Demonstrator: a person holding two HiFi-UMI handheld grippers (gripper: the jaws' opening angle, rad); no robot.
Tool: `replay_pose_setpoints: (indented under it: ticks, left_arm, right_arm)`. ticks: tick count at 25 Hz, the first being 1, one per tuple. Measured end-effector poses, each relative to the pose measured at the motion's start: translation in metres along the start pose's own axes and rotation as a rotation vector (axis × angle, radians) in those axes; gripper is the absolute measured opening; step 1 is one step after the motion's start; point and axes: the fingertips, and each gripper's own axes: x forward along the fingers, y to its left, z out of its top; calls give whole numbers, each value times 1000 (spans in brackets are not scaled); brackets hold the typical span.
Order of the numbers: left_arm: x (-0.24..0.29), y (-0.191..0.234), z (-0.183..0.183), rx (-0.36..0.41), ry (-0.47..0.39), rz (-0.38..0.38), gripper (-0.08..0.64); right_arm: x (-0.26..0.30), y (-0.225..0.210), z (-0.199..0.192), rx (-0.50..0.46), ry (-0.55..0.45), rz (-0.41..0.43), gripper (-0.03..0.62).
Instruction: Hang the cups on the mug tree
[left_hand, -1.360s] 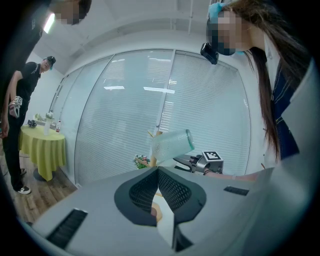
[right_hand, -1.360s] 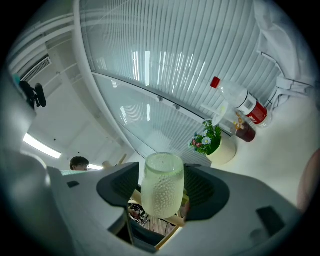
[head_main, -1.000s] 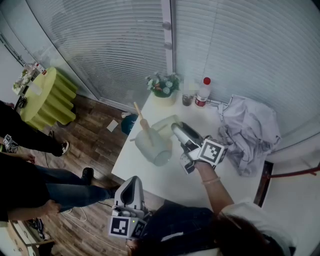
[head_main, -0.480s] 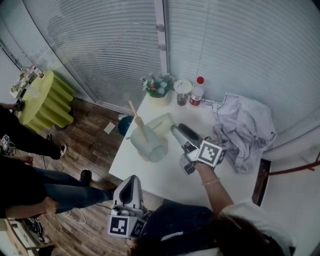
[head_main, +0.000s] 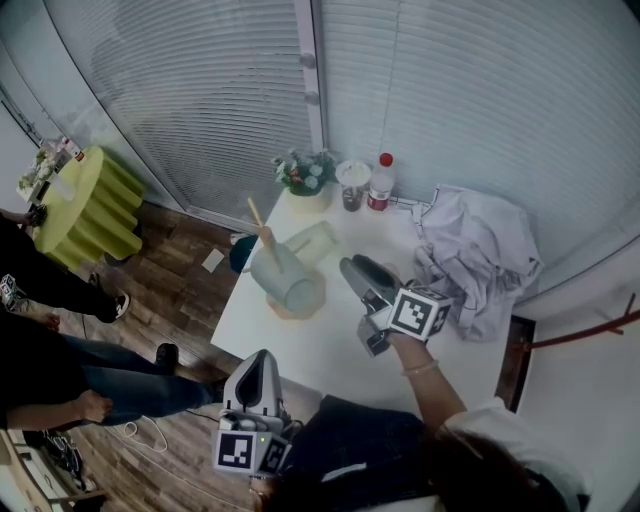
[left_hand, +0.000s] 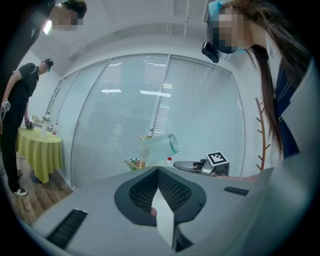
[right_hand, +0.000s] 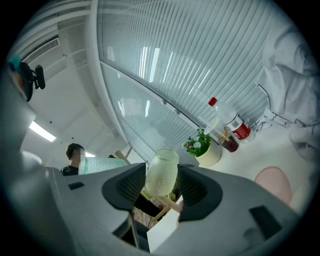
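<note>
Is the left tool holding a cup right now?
No, the left tool has its jaws shut together with nothing between them.

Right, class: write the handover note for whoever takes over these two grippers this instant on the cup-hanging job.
Left gripper: shut, empty, held low off the near edge of the white table.
Right gripper: open, jaws just been closing; the yellowish cup shows between them, pads not pressing it.
Mug tree stands on the table; the blue-green cup and the yellowish cup both hang on it.
Done: two cups hung.
Left: no other mug in view, so probably only back the right gripper away.
</note>
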Motion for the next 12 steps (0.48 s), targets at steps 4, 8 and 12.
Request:
replay_pose_setpoints:
  ticks: [4, 8, 12]
  left_arm:
    - [-6, -9, -1, -5, -6, -2, -3]
    - [-12, -17, -4, -14, 4, 1, -3]
    - [-20, -20, -13, 3, 30, 23, -3]
  right_arm:
    - [-13, 1, -3, -21, 10, -9, 172]
    - [-23, 8, -4, -46, 21, -4, 170]
    - [-36, 16, -6, -106, 37, -19, 141]
